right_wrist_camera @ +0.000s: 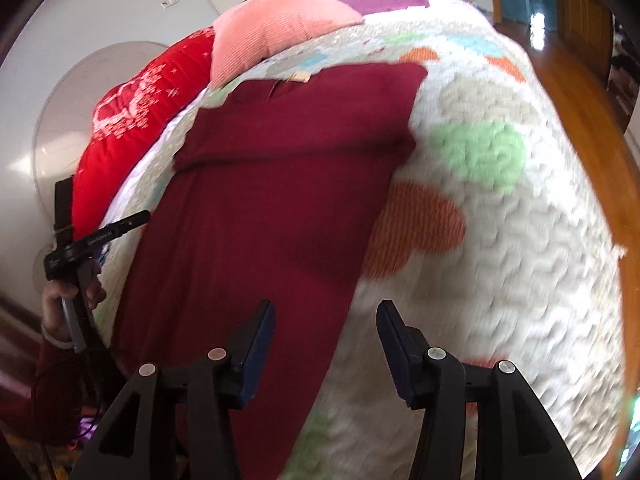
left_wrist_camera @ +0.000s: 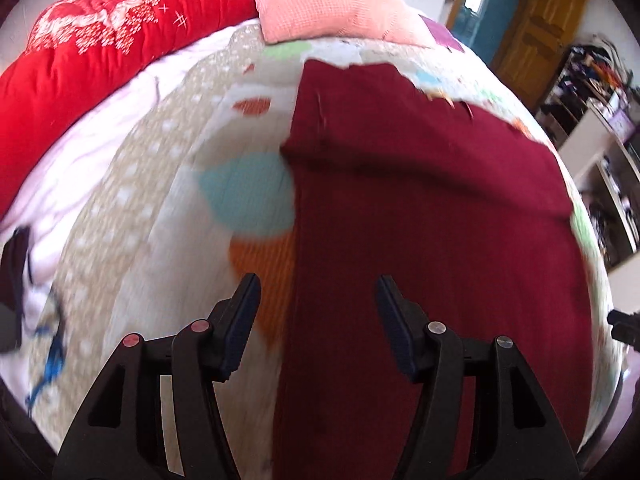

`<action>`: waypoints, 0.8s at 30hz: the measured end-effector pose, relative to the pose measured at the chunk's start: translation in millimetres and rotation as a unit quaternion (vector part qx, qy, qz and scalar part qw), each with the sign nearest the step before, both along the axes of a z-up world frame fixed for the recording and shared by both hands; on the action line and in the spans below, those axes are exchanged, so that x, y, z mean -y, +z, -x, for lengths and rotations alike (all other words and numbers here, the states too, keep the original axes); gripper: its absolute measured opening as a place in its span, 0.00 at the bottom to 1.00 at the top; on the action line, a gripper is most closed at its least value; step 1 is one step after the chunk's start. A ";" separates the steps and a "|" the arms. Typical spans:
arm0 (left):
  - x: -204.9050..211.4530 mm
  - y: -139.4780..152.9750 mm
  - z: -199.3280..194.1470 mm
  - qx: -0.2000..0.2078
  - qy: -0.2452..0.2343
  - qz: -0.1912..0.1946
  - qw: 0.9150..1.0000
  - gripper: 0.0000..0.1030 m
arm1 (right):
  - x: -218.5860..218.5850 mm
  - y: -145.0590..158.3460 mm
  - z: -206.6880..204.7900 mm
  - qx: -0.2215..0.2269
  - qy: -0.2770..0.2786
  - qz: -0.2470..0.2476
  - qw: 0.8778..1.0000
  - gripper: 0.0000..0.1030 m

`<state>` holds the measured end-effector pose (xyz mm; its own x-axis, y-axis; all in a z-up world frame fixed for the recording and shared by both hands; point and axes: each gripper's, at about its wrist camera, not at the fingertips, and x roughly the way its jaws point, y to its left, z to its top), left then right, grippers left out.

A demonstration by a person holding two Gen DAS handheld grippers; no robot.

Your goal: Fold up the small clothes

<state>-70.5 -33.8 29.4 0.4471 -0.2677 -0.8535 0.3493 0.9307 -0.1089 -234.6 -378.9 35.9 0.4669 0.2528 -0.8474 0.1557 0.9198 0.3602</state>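
A dark red garment (left_wrist_camera: 420,220) lies flat on the patterned bed cover, its far part folded over on itself. It also shows in the right wrist view (right_wrist_camera: 260,208). My left gripper (left_wrist_camera: 318,292) is open and empty above the garment's left edge near the bed's front. My right gripper (right_wrist_camera: 326,320) is open and empty above the garment's right edge. The left tool and the hand that holds it (right_wrist_camera: 80,256) show at the left of the right wrist view.
The white knitted cover (right_wrist_camera: 500,260) has green, orange and blue patches. A red quilt (left_wrist_camera: 100,48) and a pink pillow (left_wrist_camera: 320,4) lie at the bed's far end. A wooden floor (right_wrist_camera: 592,140) and shelves (left_wrist_camera: 600,120) are to the right.
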 end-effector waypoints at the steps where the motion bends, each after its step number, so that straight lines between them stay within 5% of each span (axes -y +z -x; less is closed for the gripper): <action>1: -3.1 -1.0 8.5 -0.003 -0.003 -0.002 1.000 0.58 | -5.0 -4.0 10.7 0.000 0.009 -0.012 1.000 0.50; 7: -30.9 -15.0 51.6 -0.048 0.009 0.018 0.999 0.58 | -38.6 -34.8 52.5 -0.029 0.077 -0.065 0.994 0.55; 13: -50.2 -27.0 73.7 -0.079 0.037 0.046 0.995 0.58 | -70.2 -40.9 70.0 -0.010 0.131 -0.078 0.988 0.64; 18: -51.2 -26.3 86.9 -0.083 0.032 0.040 0.995 0.59 | -70.7 -43.9 57.4 -0.004 0.134 -0.089 0.987 0.66; 20: -51.3 -29.6 92.3 -0.091 0.033 0.044 0.994 0.68 | -65.2 -42.4 55.3 -0.003 0.133 -0.095 0.987 0.67; 24: -47.3 -33.2 96.7 -0.080 0.029 0.032 0.996 0.72 | -58.9 -43.2 60.0 -0.001 0.128 -0.099 0.987 0.68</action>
<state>-167.3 13.5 -3.8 0.3232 -0.3012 -0.8971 0.2694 0.9381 -0.2179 -294.6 -320.0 -7.4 0.3645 0.5230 -0.7705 -0.0711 0.8406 0.5370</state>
